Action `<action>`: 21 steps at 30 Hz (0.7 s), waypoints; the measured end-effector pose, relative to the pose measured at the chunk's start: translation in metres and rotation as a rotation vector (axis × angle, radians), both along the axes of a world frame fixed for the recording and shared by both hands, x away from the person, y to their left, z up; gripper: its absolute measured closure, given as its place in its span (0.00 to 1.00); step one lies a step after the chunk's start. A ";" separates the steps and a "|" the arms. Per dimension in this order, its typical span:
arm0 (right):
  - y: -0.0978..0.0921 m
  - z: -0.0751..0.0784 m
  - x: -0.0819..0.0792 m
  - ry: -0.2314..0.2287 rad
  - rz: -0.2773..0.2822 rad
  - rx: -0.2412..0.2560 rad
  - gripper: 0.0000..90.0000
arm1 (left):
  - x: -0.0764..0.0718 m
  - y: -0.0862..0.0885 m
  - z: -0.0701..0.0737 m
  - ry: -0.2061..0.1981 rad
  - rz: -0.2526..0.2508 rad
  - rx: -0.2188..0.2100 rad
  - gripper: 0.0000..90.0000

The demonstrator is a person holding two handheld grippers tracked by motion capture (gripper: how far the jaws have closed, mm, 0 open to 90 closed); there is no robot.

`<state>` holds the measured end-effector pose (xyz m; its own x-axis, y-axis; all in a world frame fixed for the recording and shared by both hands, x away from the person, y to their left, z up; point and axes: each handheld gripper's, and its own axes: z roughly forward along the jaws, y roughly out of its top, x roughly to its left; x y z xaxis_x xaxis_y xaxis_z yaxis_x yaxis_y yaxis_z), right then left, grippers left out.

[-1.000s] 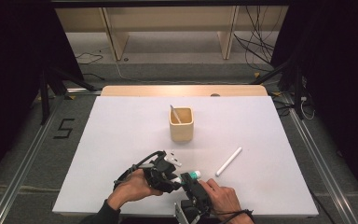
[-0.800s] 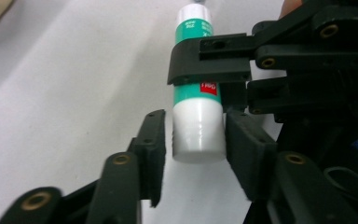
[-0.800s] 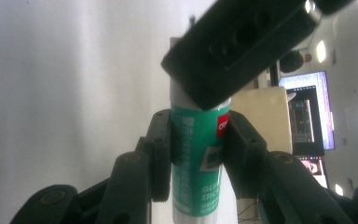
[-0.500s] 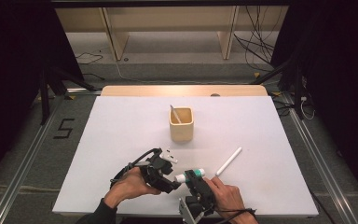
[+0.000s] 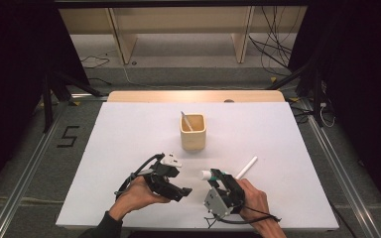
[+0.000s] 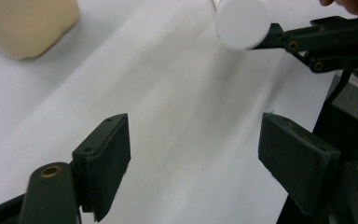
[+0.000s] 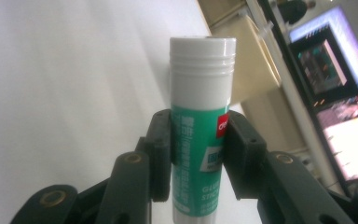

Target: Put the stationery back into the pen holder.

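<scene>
A green glue stick (image 7: 199,140) with a white cap (image 7: 203,65) stands between the jaws of my right gripper (image 7: 198,137), which is shut on its body. From above, that gripper (image 5: 214,177) sits near the table's front edge, and the glue stick (image 5: 207,174) points up-left. My left gripper (image 5: 184,190) lies just to its left, a short gap away. In its own view the left gripper (image 6: 196,140) is open with bare table between its jaws. The cap (image 6: 242,21) faces it from ahead.
A beige cup (image 5: 193,133) with a thin stick in it stands mid-table, beyond both grippers. A white pen (image 5: 246,167) lies right of the right gripper. The white table (image 5: 104,148) stretches wide on the left and at the back.
The right gripper has shifted right and turned, so the glue stick now points up-left. The left gripper has drawn back from the cap, and a gap has opened between them.
</scene>
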<state>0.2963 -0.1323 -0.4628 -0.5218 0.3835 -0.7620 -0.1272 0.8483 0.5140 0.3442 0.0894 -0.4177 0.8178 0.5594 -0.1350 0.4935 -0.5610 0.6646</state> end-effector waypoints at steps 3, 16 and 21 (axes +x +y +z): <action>-0.011 0.009 0.011 0.065 -0.027 0.094 0.73 | -0.001 0.006 -0.004 -0.031 0.020 -0.019 0.26; -0.032 0.038 0.050 0.406 -0.064 0.563 0.73 | -0.006 0.027 -0.024 -0.115 0.107 -0.156 0.23; -0.035 0.049 0.065 0.477 -0.059 0.685 0.73 | -0.008 0.035 -0.028 -0.148 0.146 -0.204 0.22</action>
